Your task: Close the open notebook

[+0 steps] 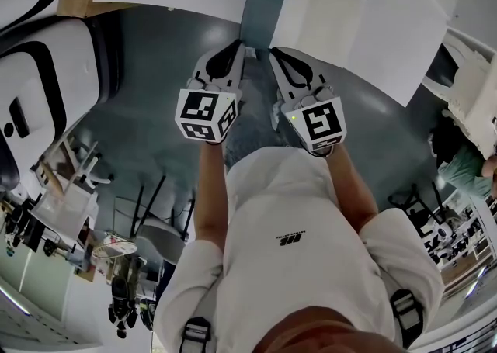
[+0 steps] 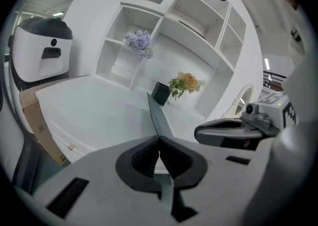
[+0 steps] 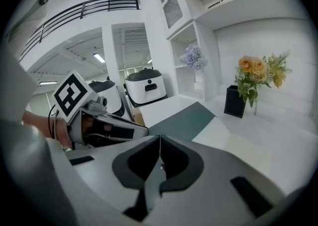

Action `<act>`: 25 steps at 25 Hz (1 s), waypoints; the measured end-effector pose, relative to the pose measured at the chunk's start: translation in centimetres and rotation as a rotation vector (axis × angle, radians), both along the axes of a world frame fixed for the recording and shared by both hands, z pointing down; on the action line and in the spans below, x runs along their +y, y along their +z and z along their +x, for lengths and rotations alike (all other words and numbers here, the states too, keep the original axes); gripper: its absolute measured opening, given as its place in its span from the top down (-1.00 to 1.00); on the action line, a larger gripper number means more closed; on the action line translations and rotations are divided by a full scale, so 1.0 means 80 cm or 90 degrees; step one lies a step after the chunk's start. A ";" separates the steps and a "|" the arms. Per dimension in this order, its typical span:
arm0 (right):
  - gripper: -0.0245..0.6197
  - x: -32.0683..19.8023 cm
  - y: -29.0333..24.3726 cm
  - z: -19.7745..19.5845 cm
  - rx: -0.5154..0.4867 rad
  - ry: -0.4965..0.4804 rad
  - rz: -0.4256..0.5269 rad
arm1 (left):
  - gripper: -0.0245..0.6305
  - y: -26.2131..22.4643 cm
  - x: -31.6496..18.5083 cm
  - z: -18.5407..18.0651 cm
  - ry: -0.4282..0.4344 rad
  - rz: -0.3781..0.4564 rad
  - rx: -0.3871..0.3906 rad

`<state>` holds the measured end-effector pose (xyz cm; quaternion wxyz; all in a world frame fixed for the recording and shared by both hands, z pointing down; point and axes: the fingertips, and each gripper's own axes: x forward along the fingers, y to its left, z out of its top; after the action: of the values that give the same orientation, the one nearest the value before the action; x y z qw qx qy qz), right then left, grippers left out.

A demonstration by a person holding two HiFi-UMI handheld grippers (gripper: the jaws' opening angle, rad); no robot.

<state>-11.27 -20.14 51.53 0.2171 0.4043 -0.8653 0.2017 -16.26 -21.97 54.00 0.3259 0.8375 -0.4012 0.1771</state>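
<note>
A black pot [image 3: 234, 102] on the white table [image 2: 94, 106] holds orange and yellow flowers [image 3: 253, 71]. The head view cuts them off at its top edge. A shelf compartment [image 2: 131, 46] holds lilac flowers [image 2: 139, 42].

The notebook [image 1: 311, 10] lies on the table just ahead of both grippers, with its grey-green cover [image 3: 181, 120] raised. The left gripper [image 2: 159, 139] sees that cover almost edge-on, a thin blade running into the seam of its closed fingers, apparently pinched. The right gripper [image 3: 160, 138] sees it as a broad face. Its fingers are pressed together with nothing between them, their tips at the cover's near edge, contact unclear. A cardboard box [image 2: 35, 120] shows below the table's edge.
</note>
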 end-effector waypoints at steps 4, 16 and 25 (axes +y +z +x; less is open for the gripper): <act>0.93 0.008 -0.010 0.009 0.000 0.002 0.011 | 0.93 -0.016 0.006 0.012 0.010 0.019 -0.006; 0.93 0.026 -0.037 0.046 -0.006 0.034 0.043 | 0.93 -0.049 0.022 0.048 0.041 0.057 -0.021; 0.93 0.039 -0.047 0.082 -0.005 0.062 0.055 | 0.93 -0.068 0.034 0.081 0.061 0.076 -0.022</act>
<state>-4.68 -17.00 47.75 0.1858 0.4539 -0.8534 0.1764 -9.77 -19.23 48.53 0.2596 0.8703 -0.3764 0.1829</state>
